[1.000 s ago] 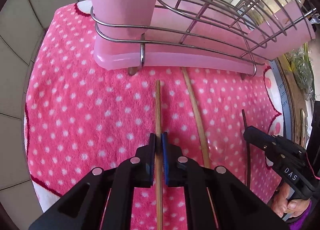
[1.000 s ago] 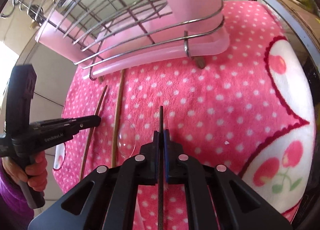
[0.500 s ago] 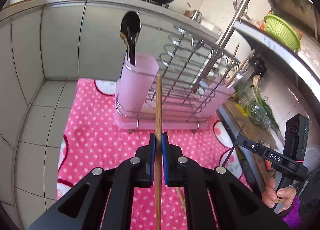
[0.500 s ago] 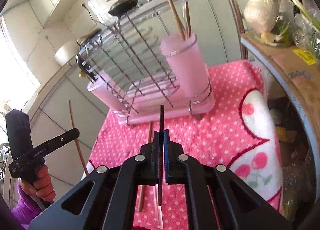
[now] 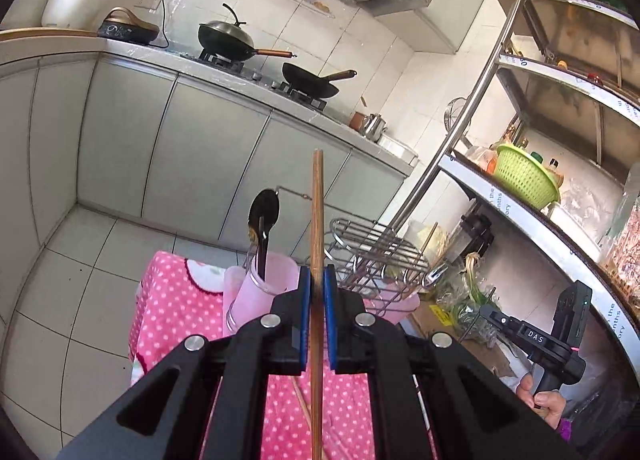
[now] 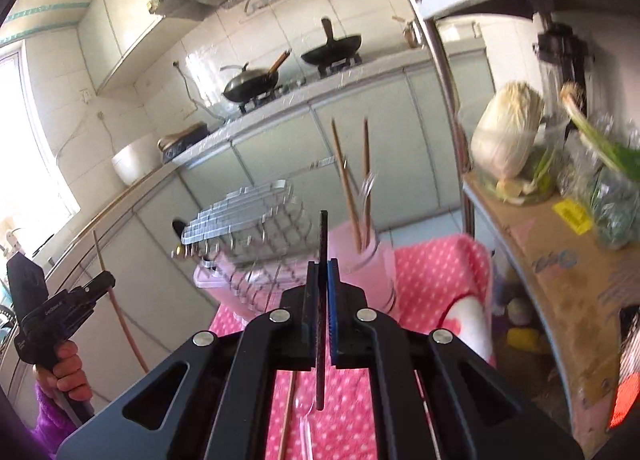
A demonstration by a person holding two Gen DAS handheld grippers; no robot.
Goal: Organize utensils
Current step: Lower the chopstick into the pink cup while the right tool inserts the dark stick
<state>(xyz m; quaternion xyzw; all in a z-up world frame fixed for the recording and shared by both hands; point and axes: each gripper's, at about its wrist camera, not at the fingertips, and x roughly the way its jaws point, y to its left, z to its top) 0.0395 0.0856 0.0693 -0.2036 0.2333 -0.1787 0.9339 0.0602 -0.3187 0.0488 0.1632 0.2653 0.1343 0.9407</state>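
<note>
Gripping a wooden chopstick [image 5: 317,236], left tongs [image 5: 316,280]; right tongs [image 6: 322,272], lettered "DAS", clamp a dark, blurred chopstick [image 6: 322,232].

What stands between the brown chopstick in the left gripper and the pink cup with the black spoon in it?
Nothing visible. The left gripper holds the brown chopstick raised above the pink cup, with open air between them. Only the black spoon already stands inside, leaning left, leaving room beside it.

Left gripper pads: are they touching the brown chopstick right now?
Touching. The left wrist view shows the left gripper with both blue pads closed against the brown chopstick, no gap either side.
</note>
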